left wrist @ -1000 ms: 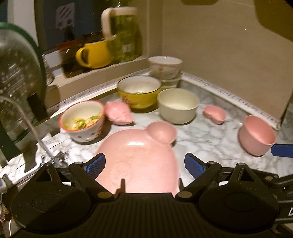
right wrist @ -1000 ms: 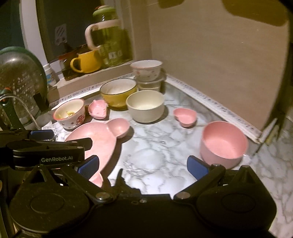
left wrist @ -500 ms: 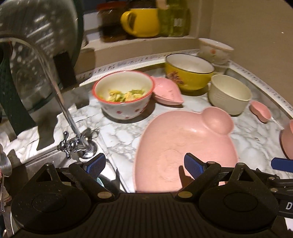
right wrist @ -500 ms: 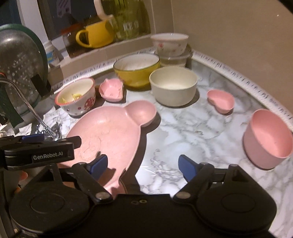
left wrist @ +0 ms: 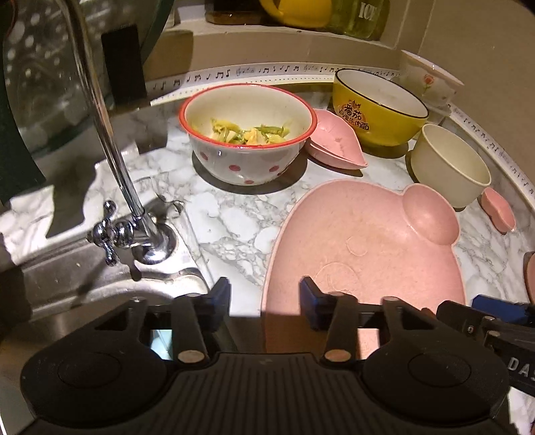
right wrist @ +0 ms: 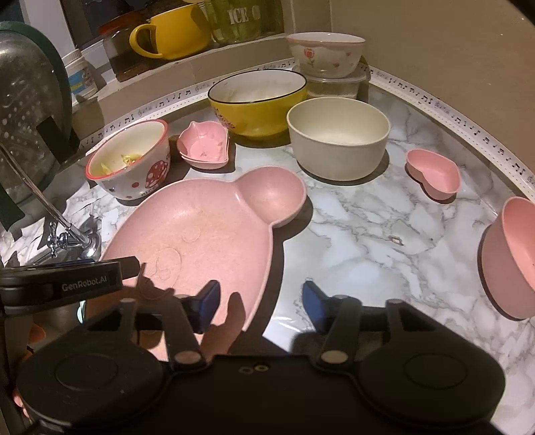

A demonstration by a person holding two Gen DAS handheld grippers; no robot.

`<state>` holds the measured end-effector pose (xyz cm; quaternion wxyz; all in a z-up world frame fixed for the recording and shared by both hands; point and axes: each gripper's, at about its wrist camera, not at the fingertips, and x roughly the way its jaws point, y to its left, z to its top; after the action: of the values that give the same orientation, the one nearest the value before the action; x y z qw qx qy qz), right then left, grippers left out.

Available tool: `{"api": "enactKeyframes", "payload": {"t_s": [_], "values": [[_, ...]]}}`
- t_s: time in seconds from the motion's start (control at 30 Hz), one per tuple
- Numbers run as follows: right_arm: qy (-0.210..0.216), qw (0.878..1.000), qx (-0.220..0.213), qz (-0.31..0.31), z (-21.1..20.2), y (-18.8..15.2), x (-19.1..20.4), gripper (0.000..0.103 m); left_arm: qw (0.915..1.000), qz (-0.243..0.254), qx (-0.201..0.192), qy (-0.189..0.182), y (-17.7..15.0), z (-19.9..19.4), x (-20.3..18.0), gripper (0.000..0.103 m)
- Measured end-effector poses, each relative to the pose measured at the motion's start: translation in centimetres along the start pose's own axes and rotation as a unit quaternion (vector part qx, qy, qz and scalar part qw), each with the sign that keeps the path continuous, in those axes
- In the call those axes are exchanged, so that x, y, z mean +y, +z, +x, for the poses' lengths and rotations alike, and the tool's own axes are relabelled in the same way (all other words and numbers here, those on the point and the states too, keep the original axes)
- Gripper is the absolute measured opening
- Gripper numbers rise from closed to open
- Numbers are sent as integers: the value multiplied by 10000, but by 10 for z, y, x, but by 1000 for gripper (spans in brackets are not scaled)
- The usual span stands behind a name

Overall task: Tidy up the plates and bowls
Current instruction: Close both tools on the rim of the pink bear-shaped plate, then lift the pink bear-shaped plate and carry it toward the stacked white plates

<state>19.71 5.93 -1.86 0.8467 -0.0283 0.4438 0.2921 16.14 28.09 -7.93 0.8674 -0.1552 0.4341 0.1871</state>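
A pink bear-shaped plate [left wrist: 364, 247] [right wrist: 200, 234] lies on the marble counter beside the sink. My left gripper [left wrist: 264, 297] is open and straddles the plate's left rim, one finger on each side. My right gripper [right wrist: 259, 302] is open and straddles the plate's right rim near its front. A spotted bowl with food scraps [left wrist: 247, 134] [right wrist: 128, 160], a yellow bowl [left wrist: 378, 107] [right wrist: 257, 100], a cream bowl [left wrist: 451, 167] [right wrist: 337, 137] and a floral bowl [right wrist: 324, 53] stand behind the plate.
A chrome tap [left wrist: 127, 227] and the steel sink [left wrist: 83, 284] are at the left. Small pink dishes [left wrist: 334, 140] [right wrist: 433, 172] and a pink bowl [right wrist: 511, 257] sit around. A yellow mug [right wrist: 170, 30] stands on the ledge. A colander [right wrist: 23, 117] is far left.
Both grippers have moved down and in toward the pink plate and their jaws have narrowed. The left one has swung left toward the sink, onto the plate's left rim.
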Motion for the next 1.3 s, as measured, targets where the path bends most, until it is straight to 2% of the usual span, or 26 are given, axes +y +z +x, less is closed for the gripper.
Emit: {"api": "enactKeyframes", "payload": {"t_s": [0.1, 0.2, 0.33, 0.57, 0.8, 1.03, 1.3], "values": [[87, 9998, 72, 133, 4, 1, -3, 28, 9999, -106, 10, -86, 2, -1, 1, 31], [136, 9996, 81, 233, 6, 1, -7, 17, 9999, -87, 21, -125, 4, -3, -1, 19], [243, 9992, 75, 315, 5, 1, -10, 7, 9999, -74, 41, -141, 5, -3, -3, 17], [154, 9995, 81, 258, -3, -1, -16, 6, 9997, 63, -52, -233, 1, -14, -13, 15], [166, 9991, 15, 385, -28, -11, -36, 7, 9986, 279, -136, -433, -3, -37, -36, 15], [20, 9988, -161, 458, -69, -25, -62, 7, 9958, 567, -148, -705, -11, -63, -72, 15], [-213, 9954, -390, 851, -120, -49, -103, 7, 9890, 1016, -203, -1056, -26, -94, -126, 15]]}}
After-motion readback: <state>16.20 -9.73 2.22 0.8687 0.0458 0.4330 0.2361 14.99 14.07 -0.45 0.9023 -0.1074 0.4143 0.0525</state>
